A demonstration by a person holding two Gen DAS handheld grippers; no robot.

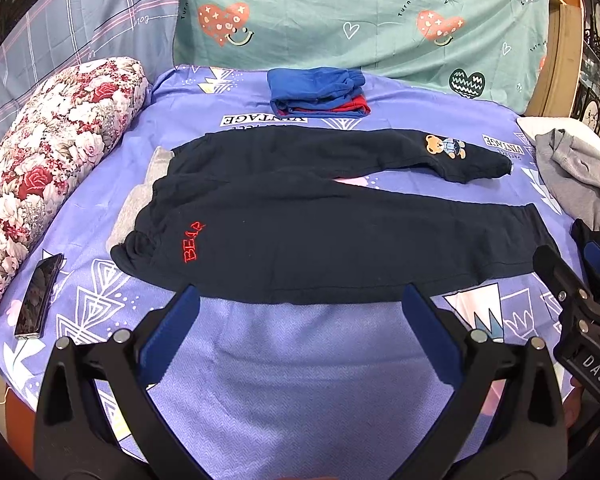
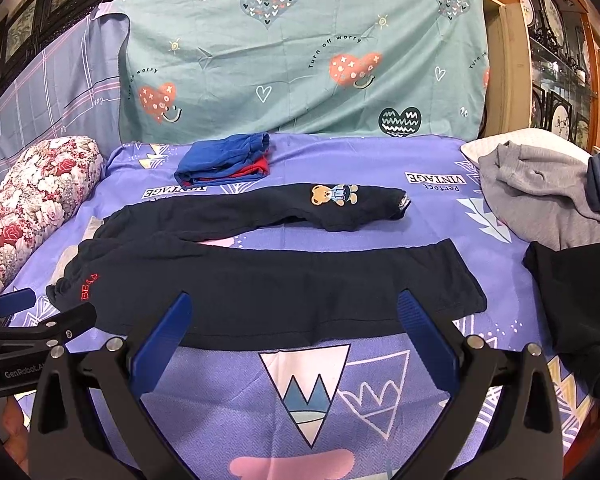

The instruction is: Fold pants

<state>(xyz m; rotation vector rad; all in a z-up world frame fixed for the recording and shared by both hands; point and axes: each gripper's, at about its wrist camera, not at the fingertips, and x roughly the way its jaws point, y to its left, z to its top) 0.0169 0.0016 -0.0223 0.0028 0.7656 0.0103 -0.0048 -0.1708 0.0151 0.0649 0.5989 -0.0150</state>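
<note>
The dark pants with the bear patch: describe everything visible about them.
The dark pants are navy or black, of soft, thick-looking fabric, and lie flat and unfolded on the purple bedsheet. The waistband is at the left, the legs run right and spread apart. Red "BEAR" stitching sits near the waist; a bear patch marks the far leg. The cuffs look gathered. Something grey shows under the waist end. Neither gripper touches them; both sets of jaws are open.

Purple sheet covers bed. Floral pillow at left edge, phone just beside it. Folded blue-red clothes at back. Grey garment on right, black garment near it. Teal cloth behind.
</note>
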